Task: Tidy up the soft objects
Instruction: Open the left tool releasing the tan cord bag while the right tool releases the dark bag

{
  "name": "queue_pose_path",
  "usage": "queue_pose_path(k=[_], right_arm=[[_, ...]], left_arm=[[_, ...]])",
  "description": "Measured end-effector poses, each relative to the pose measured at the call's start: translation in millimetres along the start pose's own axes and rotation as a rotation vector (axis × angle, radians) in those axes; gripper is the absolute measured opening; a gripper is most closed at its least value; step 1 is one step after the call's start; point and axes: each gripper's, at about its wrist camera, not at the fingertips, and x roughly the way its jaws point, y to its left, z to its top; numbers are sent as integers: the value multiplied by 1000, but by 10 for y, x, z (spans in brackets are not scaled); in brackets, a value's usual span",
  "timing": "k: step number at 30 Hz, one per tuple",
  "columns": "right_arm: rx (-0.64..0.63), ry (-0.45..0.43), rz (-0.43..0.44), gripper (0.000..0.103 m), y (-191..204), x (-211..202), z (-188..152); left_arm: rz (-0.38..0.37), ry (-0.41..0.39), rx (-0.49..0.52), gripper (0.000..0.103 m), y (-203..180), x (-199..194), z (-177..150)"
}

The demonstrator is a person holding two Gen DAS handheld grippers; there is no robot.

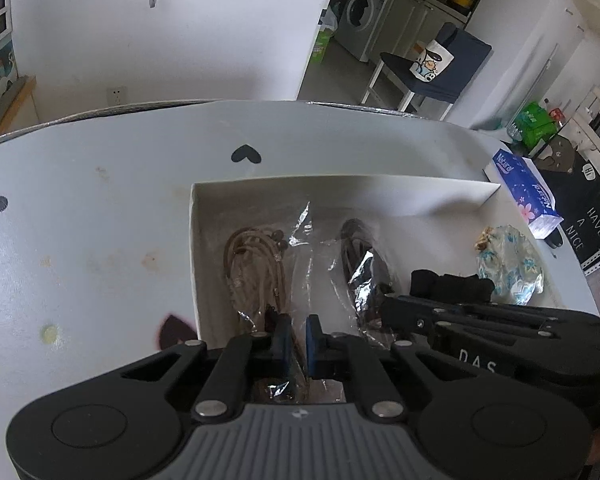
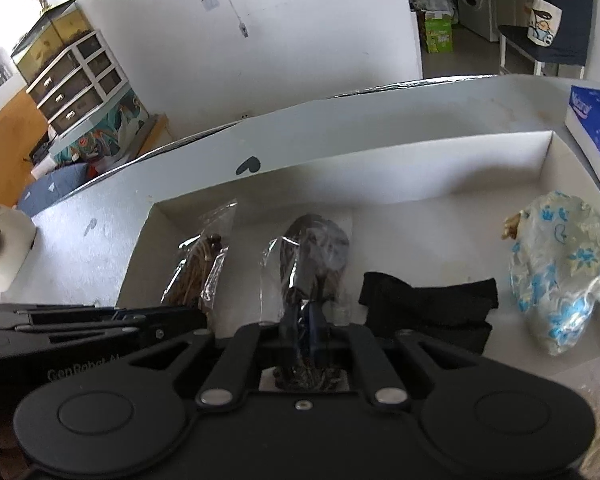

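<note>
A white open box (image 1: 340,188) (image 2: 380,160) sits on the table. At its left end lies a clear bag of tan cords (image 1: 256,272) (image 2: 198,276), and my left gripper (image 1: 298,338) is shut on that bag's near end. Beside it lies a clear bag of dark cords (image 1: 364,264) (image 2: 312,248), with my right gripper (image 2: 302,320) shut on its near end. Further right in the box are a folded black cloth (image 1: 452,284) (image 2: 428,312) and a blue-flowered soft pouch (image 1: 508,264) (image 2: 564,272). Each gripper's body hides the near end of the bag it holds.
The pale table (image 1: 80,220) has black heart marks and stains to the left of the box. A blue tissue box (image 1: 524,192) (image 2: 596,128) stands at the box's far right corner. A white ceramic object (image 2: 4,252) rests at the table's left edge.
</note>
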Motion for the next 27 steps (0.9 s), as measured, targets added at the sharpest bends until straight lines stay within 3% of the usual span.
queue_pose_path(k=[6, 9, 11, 13, 27], right_arm=[[30, -43, 16, 8, -29, -256, 64], [26, -75, 16, 17, -17, -456, 70], [19, -99, 10, 27, -3, -599, 64], [11, -121, -3, 32, 7, -731, 57], [-45, -205, -34, 68, -54, -1393, -113]], left_arm=[[-1, -35, 5, 9, -29, -143, 27], [-1, -64, 8, 22, -47, -292, 38], [2, -83, 5, 38, -69, -393, 33], [6, -103, 0, 41, -89, -504, 23], [60, -216, -11, 86, -237, -1173, -177]])
